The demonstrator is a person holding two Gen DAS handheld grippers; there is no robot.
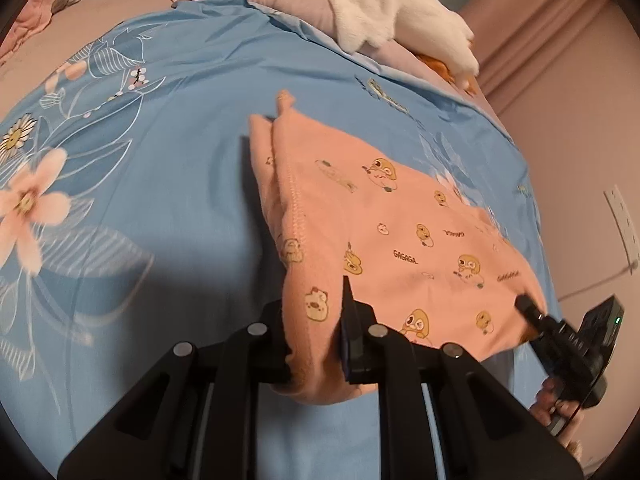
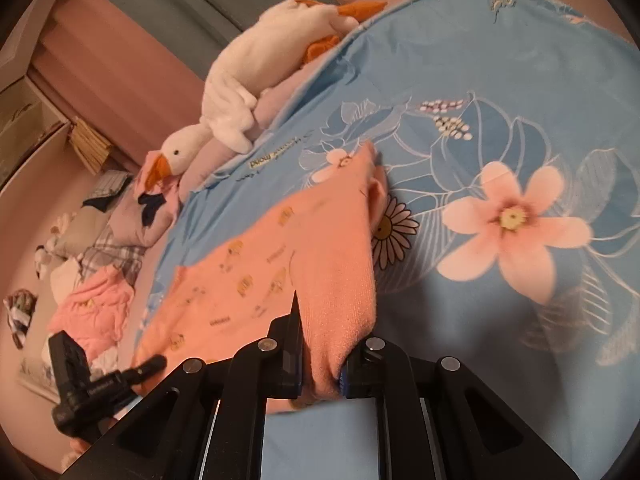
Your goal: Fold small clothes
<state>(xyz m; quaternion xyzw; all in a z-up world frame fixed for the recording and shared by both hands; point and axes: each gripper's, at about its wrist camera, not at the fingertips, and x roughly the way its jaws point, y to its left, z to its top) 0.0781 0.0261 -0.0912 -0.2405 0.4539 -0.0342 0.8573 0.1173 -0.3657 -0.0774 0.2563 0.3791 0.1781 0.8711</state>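
Observation:
A small pink garment (image 1: 384, 236) printed with yellow ducks and "GAGAGA" lies on a blue floral bedsheet (image 1: 168, 128), its near edge lifted. My left gripper (image 1: 316, 336) is shut on the garment's near left corner. The right gripper (image 1: 532, 312) shows at the garment's near right corner in the left wrist view. In the right wrist view my right gripper (image 2: 320, 364) is shut on a bunched corner of the same garment (image 2: 280, 264). The left gripper (image 2: 152, 364) shows at lower left on the other corner. The far edge rests on the sheet (image 2: 500, 80).
A white plush goose (image 2: 236, 92) lies on a pink quilt beyond the sheet's far edge; it also shows in the left wrist view (image 1: 384, 4). A pile of other clothes (image 2: 96, 296) and pillows sits to the left. Pink curtains (image 1: 560, 32) hang behind.

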